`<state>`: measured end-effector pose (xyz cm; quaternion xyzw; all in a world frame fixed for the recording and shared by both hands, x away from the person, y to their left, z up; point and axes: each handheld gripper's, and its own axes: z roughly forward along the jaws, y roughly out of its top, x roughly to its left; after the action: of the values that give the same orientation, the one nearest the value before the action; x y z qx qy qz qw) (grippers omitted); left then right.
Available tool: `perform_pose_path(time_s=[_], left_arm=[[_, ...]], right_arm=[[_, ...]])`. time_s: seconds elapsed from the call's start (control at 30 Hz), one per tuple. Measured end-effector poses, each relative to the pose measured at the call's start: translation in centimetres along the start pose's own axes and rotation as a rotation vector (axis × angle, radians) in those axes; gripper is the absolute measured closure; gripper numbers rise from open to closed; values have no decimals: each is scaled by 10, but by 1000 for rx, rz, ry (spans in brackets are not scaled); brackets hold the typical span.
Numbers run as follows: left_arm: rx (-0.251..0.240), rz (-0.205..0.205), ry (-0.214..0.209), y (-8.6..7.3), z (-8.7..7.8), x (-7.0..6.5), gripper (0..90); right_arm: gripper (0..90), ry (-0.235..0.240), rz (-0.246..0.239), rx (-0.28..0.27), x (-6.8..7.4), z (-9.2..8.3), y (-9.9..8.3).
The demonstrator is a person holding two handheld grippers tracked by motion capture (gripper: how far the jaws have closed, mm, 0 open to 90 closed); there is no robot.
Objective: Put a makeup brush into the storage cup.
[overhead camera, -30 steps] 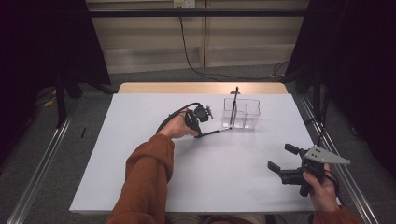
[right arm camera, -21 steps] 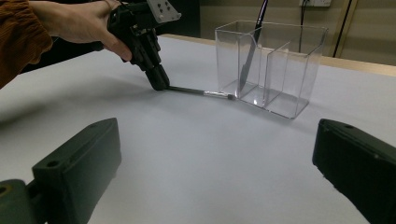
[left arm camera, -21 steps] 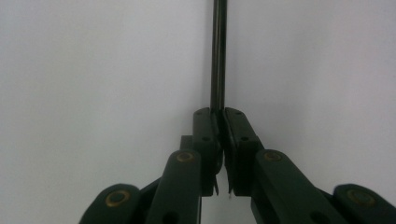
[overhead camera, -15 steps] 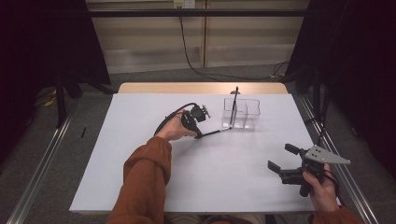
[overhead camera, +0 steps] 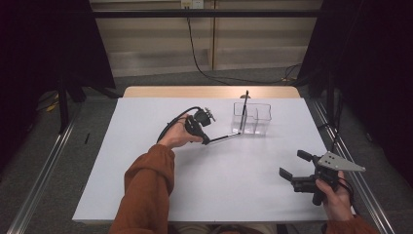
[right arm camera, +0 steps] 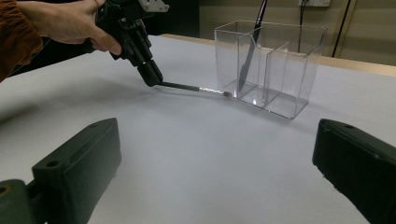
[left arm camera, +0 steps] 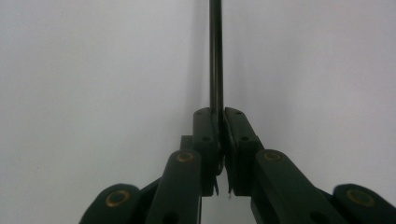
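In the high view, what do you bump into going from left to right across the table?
Left hand-held gripper → thin dark utensil it grips → clear two-part container → right hand-held gripper.

We see a clear, glossy plastic organizer (right arm camera: pixel 268 65), a thin utensil (right arm camera: pixel 194 87) with a matt dark handle and shiny metal end, matt black plastic jaws, brass-coloured rivets, and a smooth matt white tabletop (overhead camera: pixel 234 180).

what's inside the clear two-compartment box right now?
In the clear box, one dark-handled utensil stands tilted in the compartment nearer the left gripper; the other compartment looks empty. The utensil's exact type is hard to tell.
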<state>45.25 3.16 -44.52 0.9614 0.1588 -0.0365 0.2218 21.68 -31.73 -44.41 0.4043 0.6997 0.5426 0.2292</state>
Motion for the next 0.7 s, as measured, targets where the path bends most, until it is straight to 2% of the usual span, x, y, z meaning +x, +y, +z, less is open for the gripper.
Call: perform_pose_path(time_s=[0.1, 0.2, 0.33, 0.43, 0.57, 0.6, 0.7], left_arm=[[-19, 4, -5, -1, -4, 0, 843], [-13, 2, -3, -1, -5, -1, 844], [-49, 4, -18, -3, -8, -2, 844], [-58, 12, -22, -5, -10, -4, 843], [-90, 15, -33, -9, -13, -7, 843], [-107, 3, -35, -10, -13, -8, 843], [-137, 2, -39, -14, -17, -10, 843]], right_arm=[[5, -1, 1, -1, 0, 0, 0], [5, -2, 1, -1, 0, 0, 0], [5, -2, 1, -1, 0, 0, 0], [5, -2, 1, -1, 0, 0, 0], [5, -1, -1, -2, 0, 0, 0], [4, 0, -2, -2, 1, 0, 0], [4, -1, -1, -5, 1, 1, 0]])
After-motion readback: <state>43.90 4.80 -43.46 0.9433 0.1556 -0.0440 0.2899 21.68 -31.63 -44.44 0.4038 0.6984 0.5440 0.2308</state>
